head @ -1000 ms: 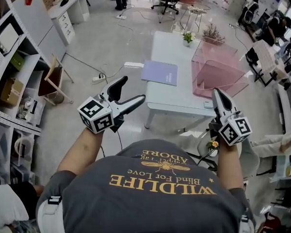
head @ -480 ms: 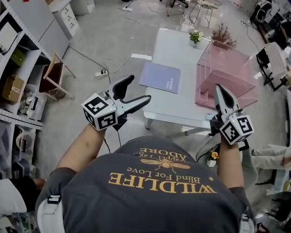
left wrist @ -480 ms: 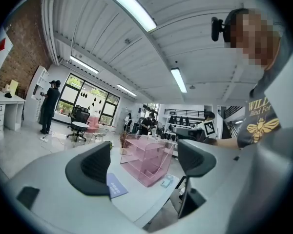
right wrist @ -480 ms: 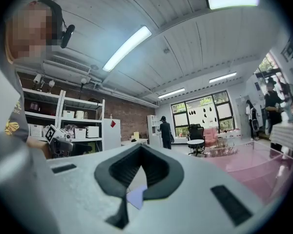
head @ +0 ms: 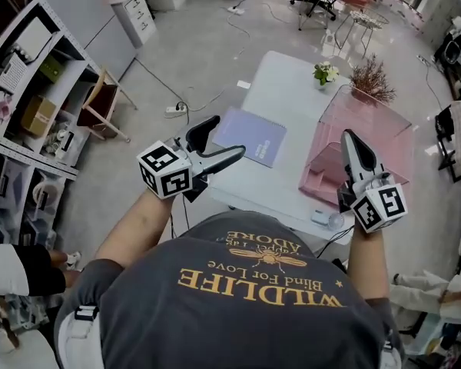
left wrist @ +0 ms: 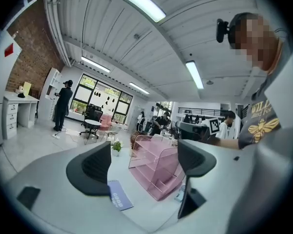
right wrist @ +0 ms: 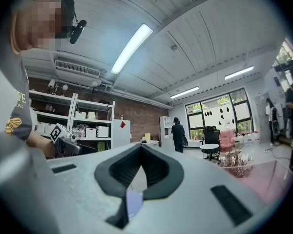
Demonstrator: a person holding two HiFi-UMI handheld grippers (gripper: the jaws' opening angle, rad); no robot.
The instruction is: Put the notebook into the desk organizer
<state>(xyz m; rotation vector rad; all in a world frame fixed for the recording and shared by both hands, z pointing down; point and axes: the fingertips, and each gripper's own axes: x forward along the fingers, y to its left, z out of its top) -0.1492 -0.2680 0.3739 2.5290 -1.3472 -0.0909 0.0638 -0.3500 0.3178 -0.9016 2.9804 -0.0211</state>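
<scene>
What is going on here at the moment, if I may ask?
A person stands at a white table with tongs in each hand. The purple notebook lies flat on it beside the pink desk organizer, untouched. The left tongs are open and empty, the right tongs shut and empty, both held up near the table's edge. Nothing is picked up yet.

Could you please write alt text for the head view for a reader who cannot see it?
From above, a person holds the open left tongs and shut right tongs, both empty, before a white table. On it a purple notebook lies flat beside a pink desk organizer, not yet inside.
</scene>
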